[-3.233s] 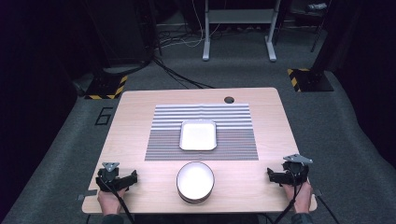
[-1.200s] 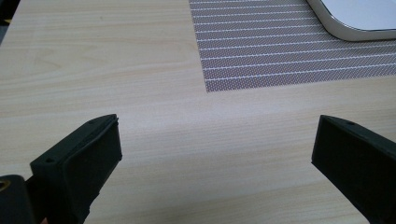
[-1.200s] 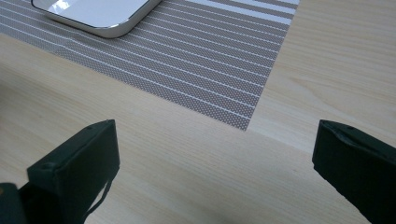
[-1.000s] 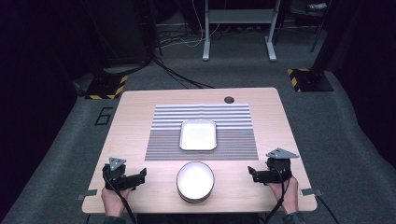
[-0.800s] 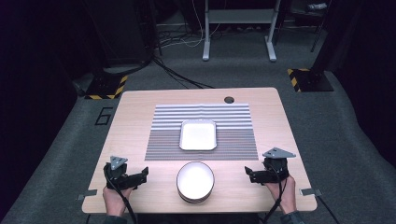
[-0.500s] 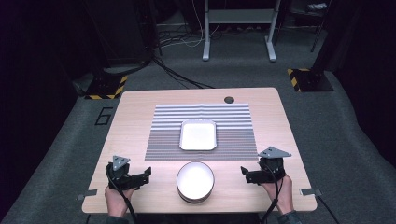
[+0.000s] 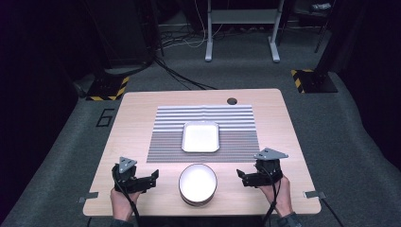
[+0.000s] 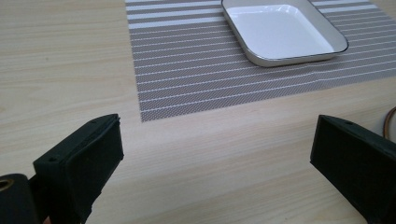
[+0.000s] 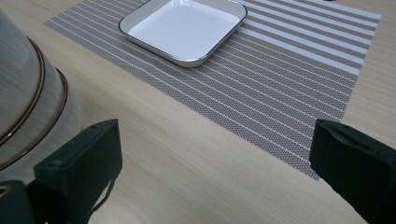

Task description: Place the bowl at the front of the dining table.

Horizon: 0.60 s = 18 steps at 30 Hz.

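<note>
A stack of round white bowls [image 7: 197,183] stands at the table's front middle, and its metal-banded side [image 9: 23,93] fills the left of the right gripper view. A white square tray [image 7: 200,137] lies empty on a grey striped placemat [image 7: 165,142]. My left gripper [image 7: 153,176] rests left of the bowls, jaws wide open and pointing at them, with nothing between them [image 8: 217,158]. My right gripper [image 7: 240,176] sits right of the bowls, also open and empty [image 9: 215,163]. The tray [image 8: 280,30] lies beyond both pairs of jaws [image 9: 184,28].
The wooden table [image 7: 137,118] has a cable hole [image 7: 231,101] at its far edge. Bare wood lies on both sides of the placemat [image 8: 187,70]. Beyond the table are a dark floor, cables and a stand's legs [image 7: 241,28].
Both grippers have moved inward toward the bowl stack, the right one leftward the most. The bowls and the tray have stayed where they were.
</note>
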{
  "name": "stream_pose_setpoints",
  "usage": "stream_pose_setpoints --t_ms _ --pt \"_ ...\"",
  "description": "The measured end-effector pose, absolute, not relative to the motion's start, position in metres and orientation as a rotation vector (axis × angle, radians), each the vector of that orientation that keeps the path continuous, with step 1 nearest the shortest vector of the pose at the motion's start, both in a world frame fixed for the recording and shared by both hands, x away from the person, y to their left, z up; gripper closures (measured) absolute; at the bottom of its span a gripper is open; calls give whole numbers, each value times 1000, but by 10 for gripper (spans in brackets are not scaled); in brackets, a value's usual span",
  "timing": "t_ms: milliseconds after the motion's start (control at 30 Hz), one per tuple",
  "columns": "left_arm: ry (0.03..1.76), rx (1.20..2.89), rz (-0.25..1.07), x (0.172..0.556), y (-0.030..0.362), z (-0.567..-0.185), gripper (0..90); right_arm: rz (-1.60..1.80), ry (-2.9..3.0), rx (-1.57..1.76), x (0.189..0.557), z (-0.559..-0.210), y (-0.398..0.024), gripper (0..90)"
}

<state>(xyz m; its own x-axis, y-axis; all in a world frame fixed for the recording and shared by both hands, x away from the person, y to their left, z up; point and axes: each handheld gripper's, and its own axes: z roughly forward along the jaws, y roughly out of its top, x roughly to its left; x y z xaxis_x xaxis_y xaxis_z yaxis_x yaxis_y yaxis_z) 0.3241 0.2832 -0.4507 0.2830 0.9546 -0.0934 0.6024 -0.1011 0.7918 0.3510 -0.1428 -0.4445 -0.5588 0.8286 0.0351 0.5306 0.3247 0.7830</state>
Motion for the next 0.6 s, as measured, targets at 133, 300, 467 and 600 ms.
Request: stream_pose_setpoints --t_ms 133,300,467,600 --pt "1391 1799 583 323 281 -447 21 1100 2236 1187 350 -441 -137 18" --pt "1374 1796 570 320 277 -441 21 1123 2244 1163 349 -436 -130 18" --pt "1335 1808 574 316 269 -432 21 1144 2264 1120 347 -428 -120 19" --pt "1309 1813 570 315 263 -426 21 1170 2274 1094 346 -422 -112 19"
